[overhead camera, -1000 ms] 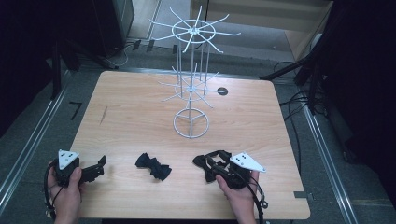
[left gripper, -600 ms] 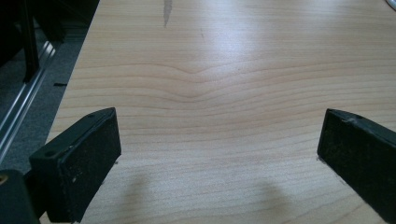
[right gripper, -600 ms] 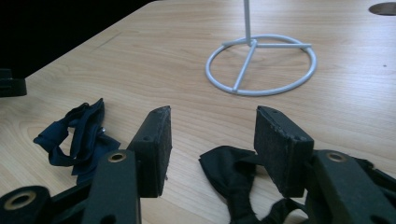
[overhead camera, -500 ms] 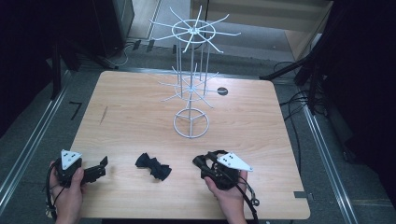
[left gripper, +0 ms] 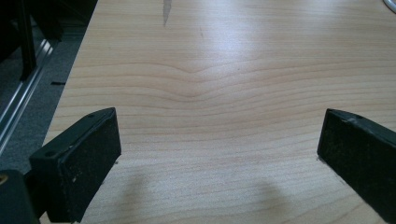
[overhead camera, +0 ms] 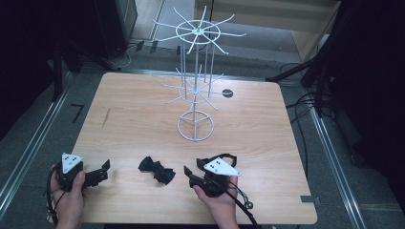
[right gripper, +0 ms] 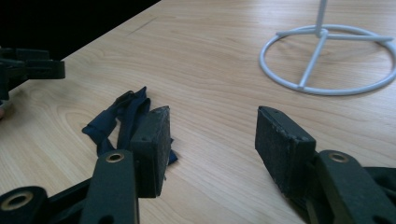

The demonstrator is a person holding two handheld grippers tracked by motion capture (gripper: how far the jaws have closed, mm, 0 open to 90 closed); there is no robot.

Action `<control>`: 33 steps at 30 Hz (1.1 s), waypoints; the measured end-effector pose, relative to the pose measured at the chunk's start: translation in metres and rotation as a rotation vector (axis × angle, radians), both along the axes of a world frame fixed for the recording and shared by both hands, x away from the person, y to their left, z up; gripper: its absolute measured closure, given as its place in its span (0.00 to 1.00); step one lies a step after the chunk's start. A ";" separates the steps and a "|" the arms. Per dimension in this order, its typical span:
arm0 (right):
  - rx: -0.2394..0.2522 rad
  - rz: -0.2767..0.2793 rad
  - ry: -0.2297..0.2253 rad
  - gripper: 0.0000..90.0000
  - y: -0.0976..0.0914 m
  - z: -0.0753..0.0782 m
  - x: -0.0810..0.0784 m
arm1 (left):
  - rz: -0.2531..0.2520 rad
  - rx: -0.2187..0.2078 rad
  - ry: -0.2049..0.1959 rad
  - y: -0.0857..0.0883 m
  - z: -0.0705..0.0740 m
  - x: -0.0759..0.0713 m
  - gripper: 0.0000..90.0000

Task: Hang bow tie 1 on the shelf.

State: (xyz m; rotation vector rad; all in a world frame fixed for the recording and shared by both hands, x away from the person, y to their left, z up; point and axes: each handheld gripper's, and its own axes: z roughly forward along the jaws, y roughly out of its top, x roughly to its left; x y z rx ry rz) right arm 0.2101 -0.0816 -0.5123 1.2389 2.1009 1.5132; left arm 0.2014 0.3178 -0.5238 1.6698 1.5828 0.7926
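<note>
A dark navy bow tie (overhead camera: 156, 170) lies flat near the table's front edge, between my two grippers. My right gripper (overhead camera: 187, 174) points left at it, a short gap away. In the right gripper view this gripper (right gripper: 212, 135) stands open with bare wood between its pads, and the bow tie (right gripper: 116, 121) lies just beyond and partly behind the left jaw. My left gripper (overhead camera: 104, 171) rests at the front left, pointing right. Its jaws stand wide open over bare table in the left gripper view (left gripper: 219, 140). It also shows far off as the left gripper (right gripper: 28, 65).
A tall white wire stand (overhead camera: 196, 86) with spoke arms rises at the table's middle back, its ring base (overhead camera: 196, 126) (right gripper: 327, 60) behind the bow tie. A small black disc (overhead camera: 227, 93) lies beside it. The wooden table (overhead camera: 133, 109) ends close to the left gripper's left side.
My right hand has slid left along the front of the table, closing in on the bow tie. The left hand and the bow tie have stayed put.
</note>
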 end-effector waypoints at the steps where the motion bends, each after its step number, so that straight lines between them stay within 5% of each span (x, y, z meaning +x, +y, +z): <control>1: 0.000 0.000 0.000 0.52 0.000 0.000 0.000 | 0.000 0.000 0.000 0.000 0.000 0.000 0.00; 33: -0.034 0.190 0.030 0.47 0.070 -0.016 -0.010 | -0.001 -0.009 -0.001 0.001 0.000 0.000 0.00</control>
